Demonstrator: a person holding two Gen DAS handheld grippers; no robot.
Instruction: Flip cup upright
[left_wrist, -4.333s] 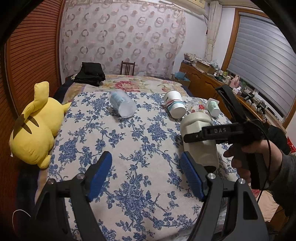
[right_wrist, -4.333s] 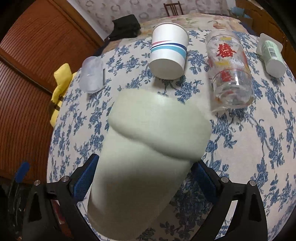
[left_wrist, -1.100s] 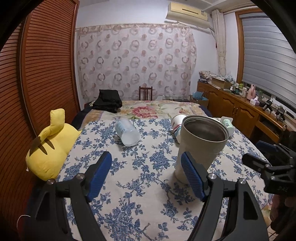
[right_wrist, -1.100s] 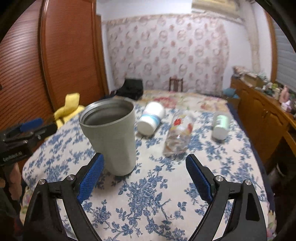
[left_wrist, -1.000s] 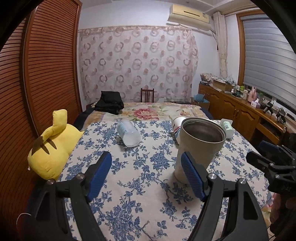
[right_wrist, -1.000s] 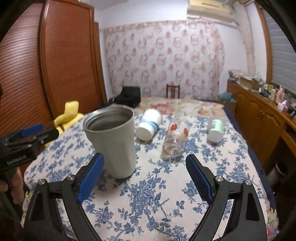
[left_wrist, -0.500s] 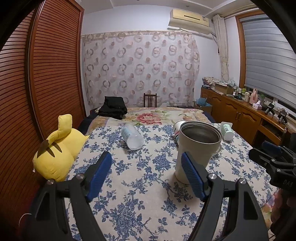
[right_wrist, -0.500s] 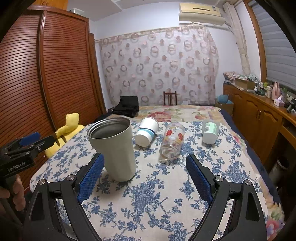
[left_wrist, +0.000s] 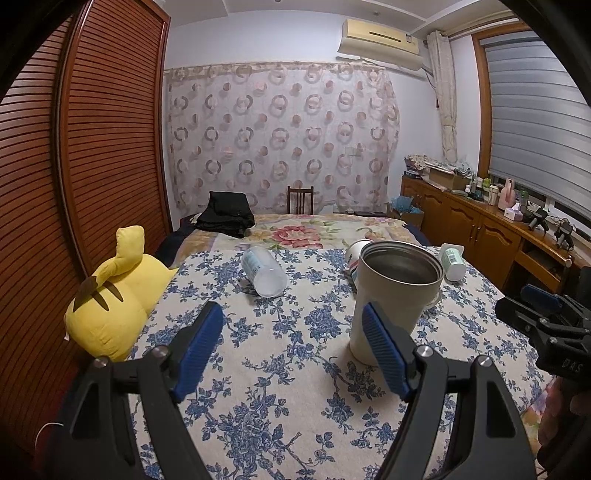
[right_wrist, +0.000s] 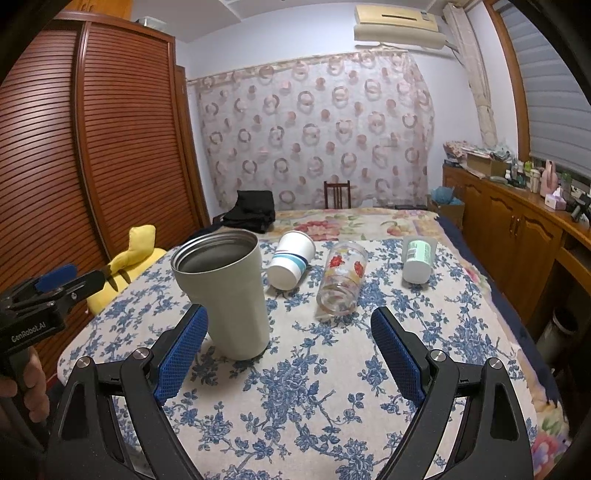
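A pale grey-green tumbler (left_wrist: 391, 295) with a steel lining stands upright, mouth up, on the blue-flowered cloth (left_wrist: 288, 369); it also shows in the right wrist view (right_wrist: 229, 295). My left gripper (left_wrist: 291, 347) is open and empty, held back from the tumbler, whose base lies just beyond its right finger. My right gripper (right_wrist: 290, 350) is open and empty, with the tumbler just beyond its left finger. Each gripper shows at the edge of the other's view.
Lying on their sides on the cloth are a frosted plastic cup (left_wrist: 264, 271), a striped paper cup (right_wrist: 291, 264), a flowered glass (right_wrist: 341, 277) and a green-labelled cup (right_wrist: 417, 264). A yellow plush toy (left_wrist: 114, 299) sits at the left edge. Wooden cabinets (right_wrist: 517, 236) run along the right.
Earlier my right gripper held the tumbler lying tilted; it now stands upright and free. Over the last second both grippers have drawn back and risen a little.
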